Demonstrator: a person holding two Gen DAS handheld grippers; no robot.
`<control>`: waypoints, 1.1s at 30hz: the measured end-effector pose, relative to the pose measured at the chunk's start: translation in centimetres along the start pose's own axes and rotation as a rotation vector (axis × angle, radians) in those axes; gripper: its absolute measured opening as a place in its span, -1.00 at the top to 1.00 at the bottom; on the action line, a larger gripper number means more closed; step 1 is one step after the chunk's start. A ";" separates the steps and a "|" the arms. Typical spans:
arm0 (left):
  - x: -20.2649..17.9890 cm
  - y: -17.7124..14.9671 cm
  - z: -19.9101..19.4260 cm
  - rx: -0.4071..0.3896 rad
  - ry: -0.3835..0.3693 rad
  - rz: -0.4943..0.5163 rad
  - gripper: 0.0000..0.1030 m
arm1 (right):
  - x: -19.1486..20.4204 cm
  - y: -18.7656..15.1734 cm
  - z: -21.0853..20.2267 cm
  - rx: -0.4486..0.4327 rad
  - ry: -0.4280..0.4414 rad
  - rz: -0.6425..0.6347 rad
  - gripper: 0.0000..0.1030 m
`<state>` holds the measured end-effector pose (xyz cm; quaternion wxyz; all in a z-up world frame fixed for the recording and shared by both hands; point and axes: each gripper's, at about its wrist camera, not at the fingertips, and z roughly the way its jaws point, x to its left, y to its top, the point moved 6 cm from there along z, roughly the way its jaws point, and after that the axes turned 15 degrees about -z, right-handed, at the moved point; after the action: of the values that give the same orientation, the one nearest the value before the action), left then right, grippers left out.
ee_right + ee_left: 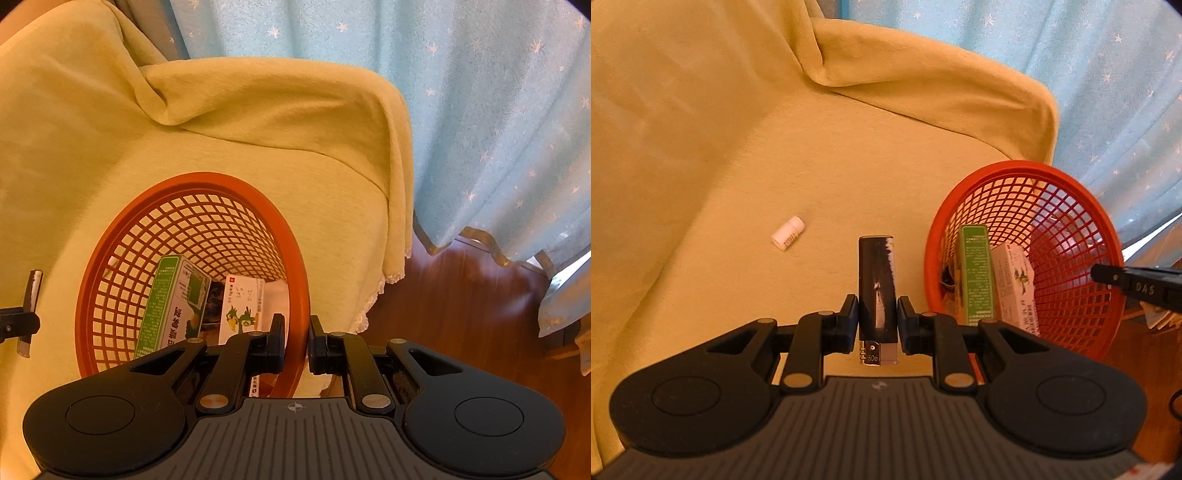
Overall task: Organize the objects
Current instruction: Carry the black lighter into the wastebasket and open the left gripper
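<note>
My left gripper [878, 321] pinches the black lighter [877, 288], while my right gripper [296, 341] clamps the red basket [299, 295] rim.

Left claw [878, 325] grips black lighter [877, 288] beside red basket [1027, 171]

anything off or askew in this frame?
Yes: the red basket is tipped up on its side rather than flat, held at the rim by the right gripper. The green box and white box lean inside it. A small white bottle lies toppled on the yellow cloth.
</note>
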<state>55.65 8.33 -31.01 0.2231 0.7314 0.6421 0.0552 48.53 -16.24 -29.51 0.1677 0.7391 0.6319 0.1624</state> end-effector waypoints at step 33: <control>-8.6 -0.6 1.5 0.043 -0.081 0.140 0.65 | 0.0 0.0 0.0 -0.005 0.017 0.008 0.84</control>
<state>54.26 -0.32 -30.84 0.2288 0.7806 0.5811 0.0273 48.51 -16.28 -29.53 0.1635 0.7397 0.6300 0.1710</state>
